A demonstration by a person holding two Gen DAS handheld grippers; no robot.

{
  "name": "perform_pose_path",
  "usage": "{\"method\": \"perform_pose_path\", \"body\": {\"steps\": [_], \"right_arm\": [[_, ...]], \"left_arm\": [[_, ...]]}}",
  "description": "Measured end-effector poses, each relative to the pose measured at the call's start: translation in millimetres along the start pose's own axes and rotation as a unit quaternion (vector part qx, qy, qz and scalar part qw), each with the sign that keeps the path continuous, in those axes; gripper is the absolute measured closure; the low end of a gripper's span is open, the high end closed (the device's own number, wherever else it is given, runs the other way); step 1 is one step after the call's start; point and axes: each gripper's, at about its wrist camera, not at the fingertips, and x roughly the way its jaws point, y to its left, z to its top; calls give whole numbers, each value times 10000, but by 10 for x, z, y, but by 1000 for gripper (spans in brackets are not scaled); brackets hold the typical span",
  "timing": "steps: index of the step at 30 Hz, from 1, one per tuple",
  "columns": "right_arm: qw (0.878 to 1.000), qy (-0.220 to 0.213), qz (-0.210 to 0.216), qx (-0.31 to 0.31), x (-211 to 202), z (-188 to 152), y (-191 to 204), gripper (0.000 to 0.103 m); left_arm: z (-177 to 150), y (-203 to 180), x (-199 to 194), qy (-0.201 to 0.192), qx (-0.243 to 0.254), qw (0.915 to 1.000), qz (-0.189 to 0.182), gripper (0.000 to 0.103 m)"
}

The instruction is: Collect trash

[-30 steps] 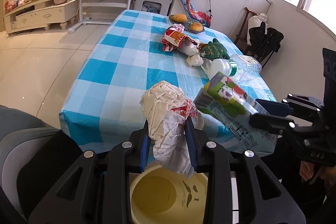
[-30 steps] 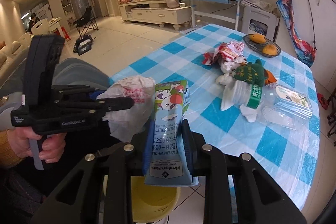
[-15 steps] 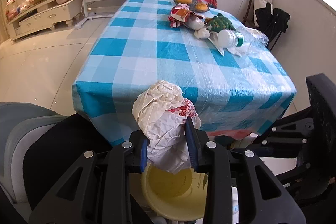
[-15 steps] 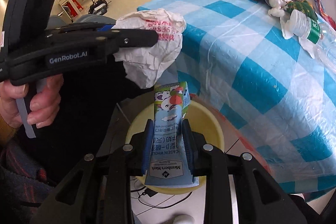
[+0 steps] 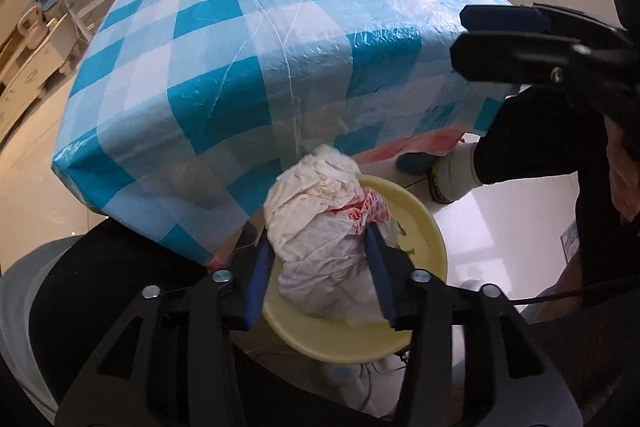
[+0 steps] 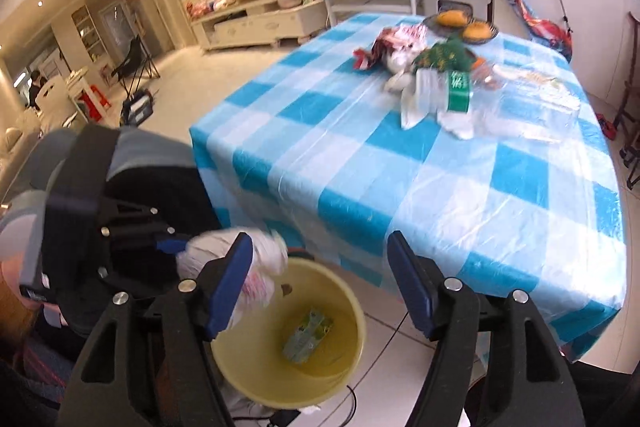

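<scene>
My left gripper (image 5: 320, 247) is shut on a crumpled white plastic bag (image 5: 324, 227) with red print and holds it over the yellow bin (image 5: 424, 239) on the floor. The bag also shows in the right wrist view (image 6: 260, 259) above the bin rim (image 6: 352, 291). My right gripper (image 6: 320, 259) is open and empty above the bin. A milk carton (image 6: 306, 335) lies at the bottom of the bin. More trash sits far on the table: a red wrapper (image 6: 380, 45), a plastic bottle (image 6: 444, 91), tissues (image 6: 412, 107).
The table with a blue checked cloth (image 6: 360, 167) stands just behind the bin. On it are a green toy (image 6: 444, 57), a clear plastic box (image 6: 536, 99) and a plate of fruit (image 6: 460, 25). A foot in a slipper (image 5: 452, 179) is near the bin.
My right gripper opened and the milk carton dropped into the bin. Both grippers moved down from the table edge; the left now holds the bag over the bin.
</scene>
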Motion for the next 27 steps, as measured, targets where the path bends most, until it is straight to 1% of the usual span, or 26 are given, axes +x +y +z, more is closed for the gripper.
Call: {"method": "perform_pose_path", "body": {"steps": [1,3,4,5,6,7,11,13,16,19,21,27], "right_arm": [[10000,-96,-20,8,-38,14,-2,31],[9996,-255,-101,8,-86,29,-13,29],[9995,-303,-117,14,-103,39,2,28],[9993,-341,-124,28,-113,49,-8,28],[9992,-377,-136,44,-121,61,-19,28],[9991,-402,-145,65,-143,92,-27,27],[9989,-412,-199,122,-122,108,-35,26],[9988,-418,-204,127,-114,114,-30,26],[9987,-454,-232,98,-95,113,-18,26],[9985,-487,-229,83,-80,116,-4,26],[9985,-494,-233,47,-74,113,14,25],[9986,-460,-264,-71,-62,100,60,23]], "left_arm": [[9,12,-20,-72,-36,10000,32,45],[41,78,-85,-307,-222,9993,59,39],[66,140,-145,-531,-402,9978,79,38],[94,180,-190,-736,-556,9956,131,34],[126,241,-244,-954,-736,9925,201,30],[171,300,-287,-1121,-876,9896,211,29],[300,451,-383,-1634,-1271,9775,405,27],[291,523,-372,-1812,-1520,9703,502,27],[229,621,-310,-1788,-1782,9659,586,26],[199,674,-338,-1903,-1903,9612,601,26],[181,687,-329,-1906,-1938,9603,622,23],[179,698,-296,-1875,-1952,9604,657,22]]}}
